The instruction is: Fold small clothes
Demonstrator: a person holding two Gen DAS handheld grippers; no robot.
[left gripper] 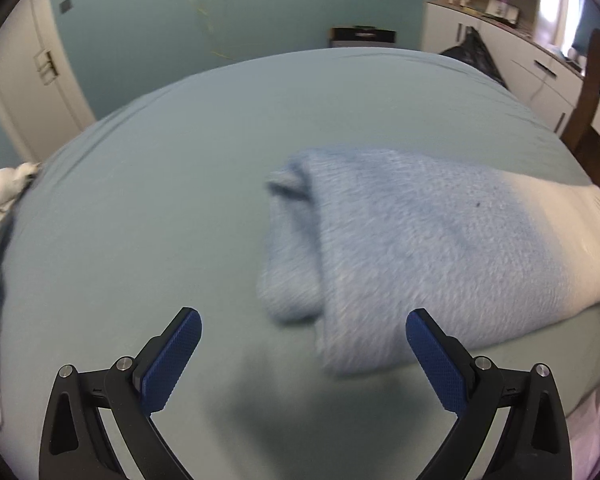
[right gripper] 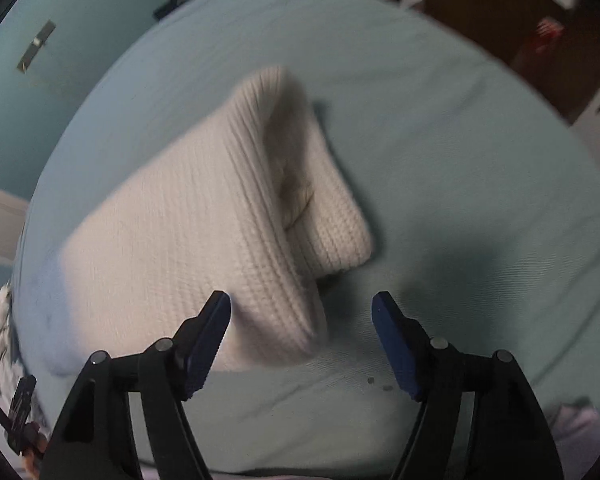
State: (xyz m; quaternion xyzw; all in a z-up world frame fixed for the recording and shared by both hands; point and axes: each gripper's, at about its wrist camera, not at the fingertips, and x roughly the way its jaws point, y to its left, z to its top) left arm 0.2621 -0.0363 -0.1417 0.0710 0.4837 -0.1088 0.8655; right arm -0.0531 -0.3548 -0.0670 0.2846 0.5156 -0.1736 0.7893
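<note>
Right, the fuzzy sock with a pale blue foot and a cream ribbed cuff [left gripper: 420, 240] lies flat on the pale teal bed sheet [left gripper: 180, 200], folded over on itself into a thick soft slab. From the left wrist camera its blue end is brushed and fleecy, with a rounded doubled edge at about nine o'clock of the bundle and the cream part running off toward three o'clock. Over on the right wrist camera the same sock [right gripper: 204, 220] shows its cream end: a chunky waffle knit in neat ridges, with a dark open fold gaping at about two o'clock.

Now the left tool [left gripper: 304, 356]: black arms, blue dimpled pads [left gripper: 172, 364], spread wide and holding nothing. The sock sits at twelve to one o'clock of it, its near corner reaching down between the two pads, closer to the right one; whether it touches is hard to tell through the blur.

And the right tool [right gripper: 302, 340] is spread as well, nothing pinched. The cream knit lies at eleven o'clock of it, with the near edge right against the left pad [right gripper: 208, 340] and the right-hand pad over bare sheet.

A white crumpled cloth [left gripper: 0, 192] sits at the bed's nine o'clock edge.
</note>
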